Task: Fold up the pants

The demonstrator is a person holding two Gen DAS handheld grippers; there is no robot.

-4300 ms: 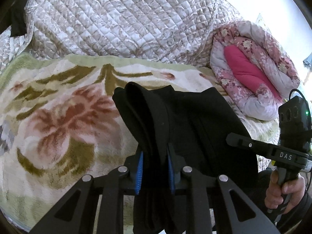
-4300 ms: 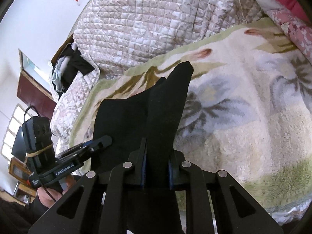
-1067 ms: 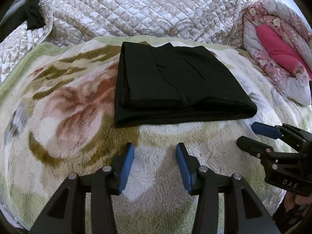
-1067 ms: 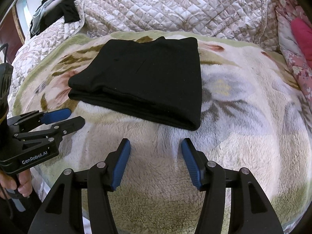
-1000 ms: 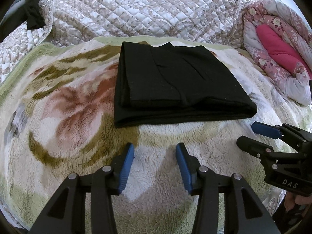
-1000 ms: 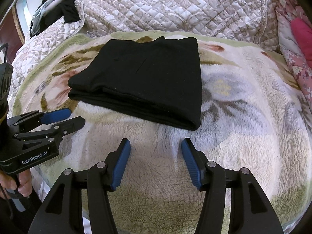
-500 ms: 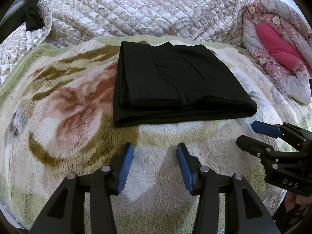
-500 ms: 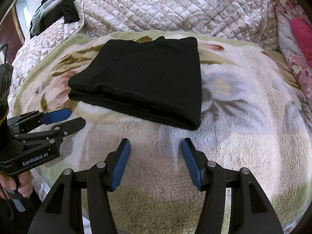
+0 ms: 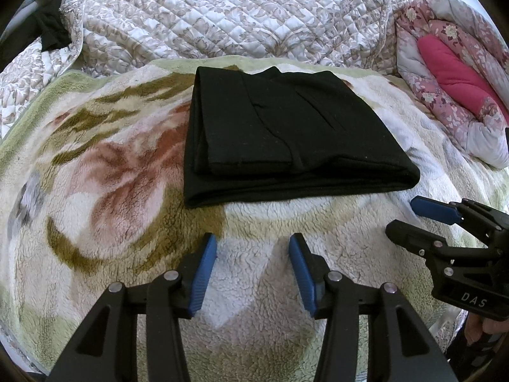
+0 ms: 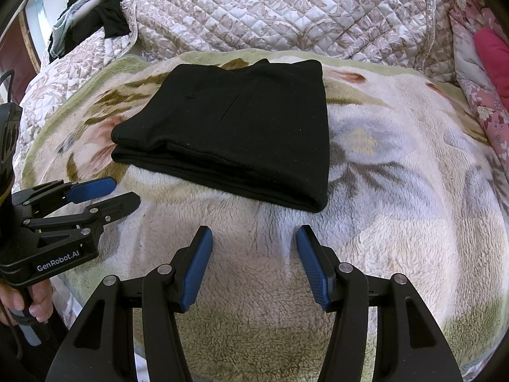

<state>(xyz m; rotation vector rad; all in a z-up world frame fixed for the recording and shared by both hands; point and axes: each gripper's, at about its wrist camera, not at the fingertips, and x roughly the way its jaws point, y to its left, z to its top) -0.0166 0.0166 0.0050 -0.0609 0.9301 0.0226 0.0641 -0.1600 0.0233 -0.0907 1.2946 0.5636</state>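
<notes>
Now you are holding two tools, the left tool (image 9: pixel 252 248) and right tool (image 10: pixel 254 242), both gaping empty; one folded pair of black pants (image 9: pixel 280 133) is lying just beyond them on the fleece blanket (image 9: pixel 95 191).

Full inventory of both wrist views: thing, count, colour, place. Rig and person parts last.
pants: 1, black, folded flat on the blanket, touched by neither gripper
blanket: 1, cream fleece with green and rust floral print, under the pants
quilt: 1, white and beige quilted, heaped behind the blanket
comforter: 1, pink floral with a magenta lining, rolled at the right edge in the left wrist view
clothes: a few, dark and pale, piled at top left in the right wrist view
left gripper: 1, black with blue pads, open over bare blanket, near side of the pants
right gripper: 1, same colours, open over bare blanket
hand: 1, on the left gripper's handle
</notes>
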